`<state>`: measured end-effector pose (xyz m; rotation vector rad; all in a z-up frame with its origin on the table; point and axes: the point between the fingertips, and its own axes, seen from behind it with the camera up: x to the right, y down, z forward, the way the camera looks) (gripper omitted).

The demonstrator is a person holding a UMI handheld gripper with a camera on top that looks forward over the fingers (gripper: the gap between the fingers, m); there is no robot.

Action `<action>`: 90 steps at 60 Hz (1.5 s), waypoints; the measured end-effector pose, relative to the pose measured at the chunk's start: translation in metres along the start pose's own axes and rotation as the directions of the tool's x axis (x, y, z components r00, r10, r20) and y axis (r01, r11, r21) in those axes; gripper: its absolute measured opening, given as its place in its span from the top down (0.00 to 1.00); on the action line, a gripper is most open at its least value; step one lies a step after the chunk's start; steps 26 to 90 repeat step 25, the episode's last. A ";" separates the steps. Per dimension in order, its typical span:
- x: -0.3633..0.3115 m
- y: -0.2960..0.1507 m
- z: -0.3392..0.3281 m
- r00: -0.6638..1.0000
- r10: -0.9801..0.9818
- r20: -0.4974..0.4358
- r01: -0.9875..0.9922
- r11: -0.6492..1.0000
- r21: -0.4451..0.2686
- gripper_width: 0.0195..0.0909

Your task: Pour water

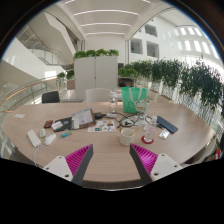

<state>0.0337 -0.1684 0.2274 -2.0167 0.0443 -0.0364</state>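
A small white cup (pixel 127 136) stands on the round wooden table (pixel 105 150), just ahead of my right finger. To its right a small clear bottle (pixel 149 129) stands upright over something pink; I cannot tell what that is. My gripper (pixel 112 160) hovers over the table's near part, open, with only bare wood between its magenta pads (pixel 78 158). Both the cup and the bottle lie beyond the fingertips, apart from them.
A green bag (pixel 134 98) stands at the far side of the table. A book (pixel 82 119), cables and small items lie to the left, and a dark flat object (pixel 166 125) to the right. Behind are a white cabinet (pixel 95 72) and potted plants (pixel 180 75).
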 end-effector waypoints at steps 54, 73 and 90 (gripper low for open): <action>-0.052 -0.026 -0.140 0.999 -0.003 -0.036 0.006 0.998 0.068 0.10; -0.052 -0.026 -0.140 0.999 -0.003 -0.036 0.006 0.998 0.068 0.10; -0.052 -0.026 -0.140 0.999 -0.003 -0.036 0.006 0.998 0.068 0.10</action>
